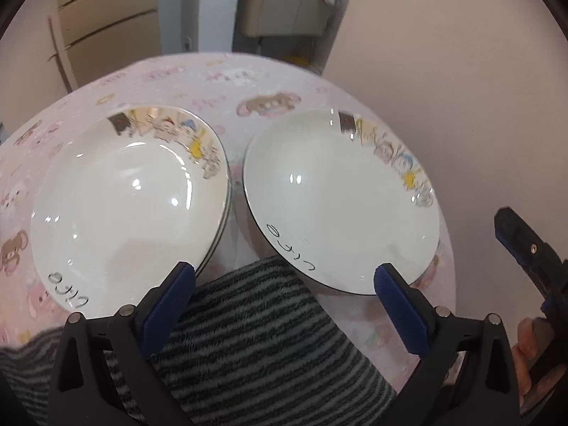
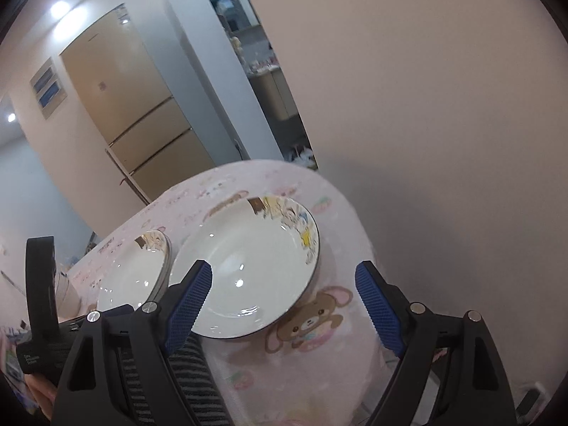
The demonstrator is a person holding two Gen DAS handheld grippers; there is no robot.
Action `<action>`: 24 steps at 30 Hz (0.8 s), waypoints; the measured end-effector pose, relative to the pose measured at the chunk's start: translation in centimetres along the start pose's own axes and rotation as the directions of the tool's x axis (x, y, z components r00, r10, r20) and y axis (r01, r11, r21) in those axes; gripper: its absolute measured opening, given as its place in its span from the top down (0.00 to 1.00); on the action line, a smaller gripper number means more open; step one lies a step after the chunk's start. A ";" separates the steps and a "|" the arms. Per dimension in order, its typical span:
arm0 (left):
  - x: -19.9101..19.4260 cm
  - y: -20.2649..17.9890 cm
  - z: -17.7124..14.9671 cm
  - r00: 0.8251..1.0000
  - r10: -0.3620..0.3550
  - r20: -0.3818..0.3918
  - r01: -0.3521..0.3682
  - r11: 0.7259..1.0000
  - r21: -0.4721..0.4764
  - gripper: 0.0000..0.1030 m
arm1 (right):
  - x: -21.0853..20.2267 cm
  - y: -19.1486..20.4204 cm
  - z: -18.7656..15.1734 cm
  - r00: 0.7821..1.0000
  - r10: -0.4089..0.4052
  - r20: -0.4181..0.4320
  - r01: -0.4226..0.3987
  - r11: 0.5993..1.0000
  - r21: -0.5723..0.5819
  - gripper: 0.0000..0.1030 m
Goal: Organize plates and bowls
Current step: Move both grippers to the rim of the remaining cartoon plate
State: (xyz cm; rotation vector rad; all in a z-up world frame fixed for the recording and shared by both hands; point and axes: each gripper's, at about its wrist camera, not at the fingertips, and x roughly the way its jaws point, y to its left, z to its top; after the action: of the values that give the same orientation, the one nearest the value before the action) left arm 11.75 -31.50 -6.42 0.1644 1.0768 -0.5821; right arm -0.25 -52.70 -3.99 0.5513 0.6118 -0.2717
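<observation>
Two lots of white deep plates with cartoon prints lie side by side on a pink tablecloth (image 1: 269, 81). The left lot is a stack of plates (image 1: 127, 206), also visible as the stack (image 2: 135, 273). The right one is a single plate (image 1: 340, 202), the same plate (image 2: 248, 269). My left gripper (image 1: 284, 284) hovers open over the gap between them, near their front rims, nothing between its blue pads. My right gripper (image 2: 284, 294) is open just before the single plate's near rim, without touching it. It shows as the right gripper (image 1: 525, 255) at the edge.
Dark striped fuzzy fabric (image 1: 255, 333) lies at the table's near edge below both grippers. A plain wall (image 2: 426, 106) runs close along the table's right side. A tall beige cabinet (image 2: 135, 113) stands beyond the table. A hand (image 1: 529, 348) grips the right tool.
</observation>
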 end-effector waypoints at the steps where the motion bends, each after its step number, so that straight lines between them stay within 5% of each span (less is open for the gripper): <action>1: 0.0 0.0 0.3 1.000 0.021 0.006 -0.021 1.000 0.004 0.07 | 0.5 -0.6 -0.3 1.000 0.013 -0.018 -0.013 1.000 0.019 0.18; 7: 0.2 -0.1 1.1 0.999 -0.034 -0.011 0.033 0.998 -0.049 0.19 | 3.2 -2.0 -0.6 0.991 0.081 -0.104 -0.072 0.993 0.088 0.26; 15: 2.3 -0.8 1.2 0.995 0.077 -0.066 -0.083 0.991 -0.105 0.29 | 4.0 -1.8 -0.9 0.989 0.068 -0.128 -0.064 0.997 0.037 0.38; 20: 3.7 -0.5 2.0 0.996 0.032 -0.079 -0.045 0.985 -0.164 0.41 | 5.4 -1.7 -0.4 0.987 0.068 -0.144 -0.062 0.997 0.040 0.49; 24: 5.1 -0.1 2.3 0.995 0.017 -0.103 -0.036 0.983 -0.182 0.66 | 6.4 -1.4 -0.4 0.985 0.059 -0.159 -0.054 0.998 0.036 0.55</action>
State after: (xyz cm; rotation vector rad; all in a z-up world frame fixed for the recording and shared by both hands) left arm 15.18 -34.40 -9.73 0.0470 1.2190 -0.4509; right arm 4.10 -54.13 -8.69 0.6238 0.7471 -0.1843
